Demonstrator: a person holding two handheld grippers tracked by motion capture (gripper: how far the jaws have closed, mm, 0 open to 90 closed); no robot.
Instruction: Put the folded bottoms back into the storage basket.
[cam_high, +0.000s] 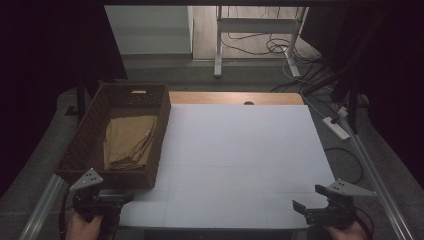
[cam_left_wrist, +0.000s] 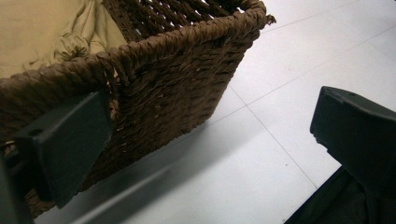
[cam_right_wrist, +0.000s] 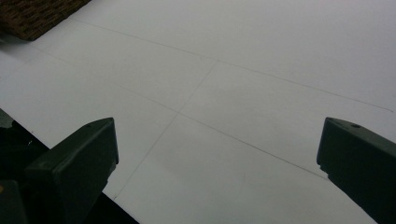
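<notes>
While both grippers sit at the near edge of the table, nothing is held in either; left gripper is at the near-left corner, jaws spread wide with nothing between them, just beside the near wall of the wicker basket; left gripper view has one jaw in front of the basket's near wall, at its corner, whether touching I cannot tell, the other jaw over the white table surface; folded tan cloth lies inside the basket, flat on its floor, toward the near half; cloth also seen over the woven rim in the left gripper view; right gripper is at the near-right corner, well apart from the basket, jaws likewise spread and empty; right gripper view has bare white table surface between the jaws, with a corner of the basket at the far upper left; person's hands grasp both grippers from below.
</notes>
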